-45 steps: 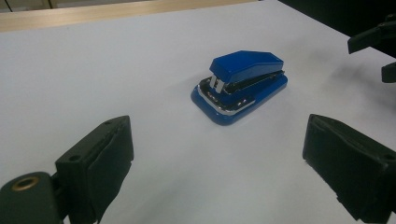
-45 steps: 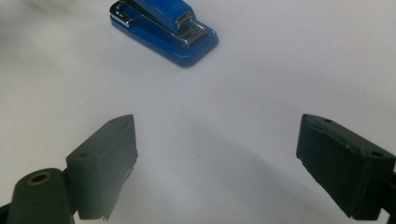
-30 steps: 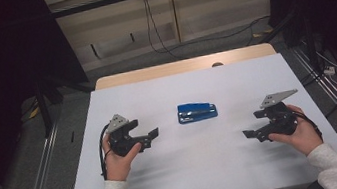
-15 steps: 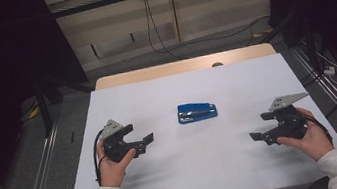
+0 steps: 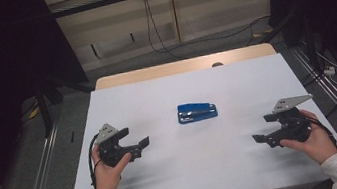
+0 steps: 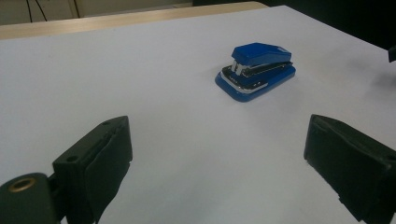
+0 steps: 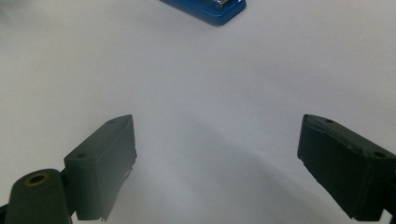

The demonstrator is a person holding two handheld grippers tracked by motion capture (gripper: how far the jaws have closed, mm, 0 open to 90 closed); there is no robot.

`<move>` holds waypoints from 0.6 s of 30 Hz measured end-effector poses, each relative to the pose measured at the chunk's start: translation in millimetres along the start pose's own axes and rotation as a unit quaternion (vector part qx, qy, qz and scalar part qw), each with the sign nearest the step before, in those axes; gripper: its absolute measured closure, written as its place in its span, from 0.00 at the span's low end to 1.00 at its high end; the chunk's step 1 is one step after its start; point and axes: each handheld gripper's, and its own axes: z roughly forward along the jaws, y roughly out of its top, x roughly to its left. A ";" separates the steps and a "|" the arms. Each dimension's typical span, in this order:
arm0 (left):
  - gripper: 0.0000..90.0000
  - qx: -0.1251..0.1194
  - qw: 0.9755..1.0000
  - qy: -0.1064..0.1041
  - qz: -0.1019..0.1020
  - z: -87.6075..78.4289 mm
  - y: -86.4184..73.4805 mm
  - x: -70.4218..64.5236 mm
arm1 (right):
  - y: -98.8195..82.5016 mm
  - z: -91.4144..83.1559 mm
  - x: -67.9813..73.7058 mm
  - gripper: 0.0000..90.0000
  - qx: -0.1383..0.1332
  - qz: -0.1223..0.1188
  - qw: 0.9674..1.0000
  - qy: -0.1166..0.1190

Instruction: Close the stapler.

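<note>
Low in the frame we held the left gripper (image 5: 136, 144) and right gripper (image 5: 266, 133) wide open and empty, flanking the blue stapler (image 5: 197, 112), which lay mid-frame on the white desk (image 5: 236, 84), likely readying a reach.

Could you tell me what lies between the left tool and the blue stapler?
Nothing: in the high view, bare white table separates the left tool from the stapler.
</note>
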 end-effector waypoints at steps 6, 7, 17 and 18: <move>0.09 -0.005 1.000 0.002 0.000 -7.3 -2.6 1.5 | -3.5 -3.9 -0.7 0.12 0.000 0.005 1.000 -0.004; 0.09 -0.003 1.000 0.002 -0.001 -8.2 -3.5 2.0 | -4.0 -4.5 -0.7 0.12 0.000 0.004 1.000 -0.004; 0.09 0.002 1.000 -0.004 0.001 -15.2 -12.4 -2.1 | -7.9 -8.2 -0.5 0.12 0.001 0.007 1.000 -0.008; 0.09 0.002 1.000 -0.005 0.001 -15.7 -13.0 -2.0 | -7.9 -8.1 -0.4 0.12 0.001 0.007 1.000 -0.009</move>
